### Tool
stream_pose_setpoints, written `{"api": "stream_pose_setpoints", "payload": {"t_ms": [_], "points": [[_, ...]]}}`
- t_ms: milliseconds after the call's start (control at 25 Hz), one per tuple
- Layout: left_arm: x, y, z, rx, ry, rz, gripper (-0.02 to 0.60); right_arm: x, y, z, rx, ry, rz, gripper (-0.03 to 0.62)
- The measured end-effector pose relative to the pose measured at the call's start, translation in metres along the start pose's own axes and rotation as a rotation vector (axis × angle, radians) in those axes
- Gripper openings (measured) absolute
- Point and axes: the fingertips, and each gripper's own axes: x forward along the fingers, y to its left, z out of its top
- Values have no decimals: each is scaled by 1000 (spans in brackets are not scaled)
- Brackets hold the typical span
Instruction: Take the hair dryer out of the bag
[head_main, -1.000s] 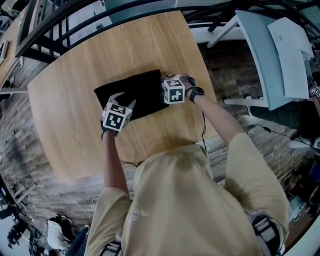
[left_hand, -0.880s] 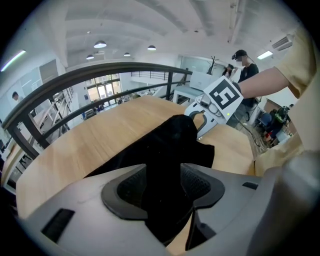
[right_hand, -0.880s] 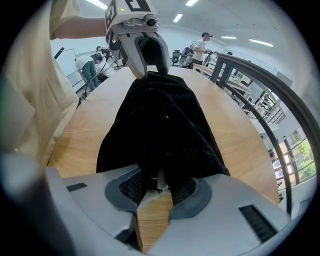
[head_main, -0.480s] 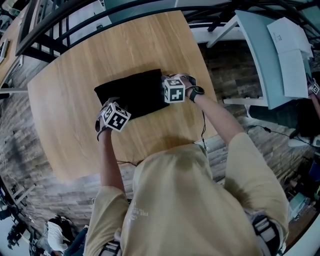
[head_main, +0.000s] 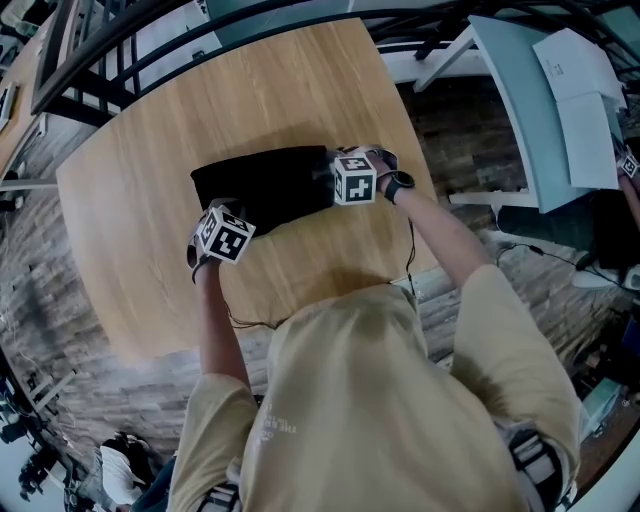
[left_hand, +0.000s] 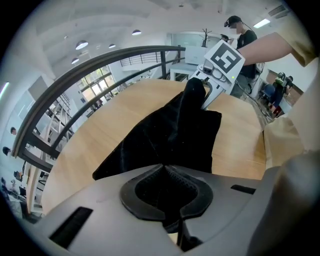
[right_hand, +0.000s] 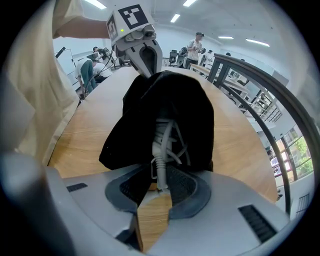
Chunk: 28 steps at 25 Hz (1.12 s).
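The bag (head_main: 262, 185) lies lengthwise between the grippers — left gripper (left_hand: 165, 172) jaws just clamped on its fabric, right gripper (right_hand: 159, 182) jaws pinching the cord (right_hand: 161, 145) at its mouth — so the dryer should exit rightward.

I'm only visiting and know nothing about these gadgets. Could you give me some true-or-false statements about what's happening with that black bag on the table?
1. A black cloth bag lies on a light wooden table. True.
2. The left gripper hangs wide open, clear of the bag. False: its jaws have just closed and are shut on a fold of the bag's fabric.
3. The right gripper grips a pale grey cord that comes out of the bag. True.
4. The hair dryer lies fully out on the wood beside the bag. False: only the cord shows, at the bag's mouth; nothing else lies beside the bag.
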Motion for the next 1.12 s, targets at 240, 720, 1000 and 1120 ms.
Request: {"api": "stream_pose_setpoints", "payload": {"t_ms": [240, 720, 1000, 1120], "points": [[-1, 9, -7, -34, 8, 19, 17, -10, 3, -21, 10, 26, -13, 91], [0, 13, -5, -41, 17, 31, 17, -27, 15, -56, 41, 51, -36, 91], [2, 16, -7, -50, 39, 46, 17, -35, 19, -72, 60, 72, -46, 91], [3, 16, -7, -57, 52, 51, 17, -39, 23, -78, 74, 77, -51, 91]]}}
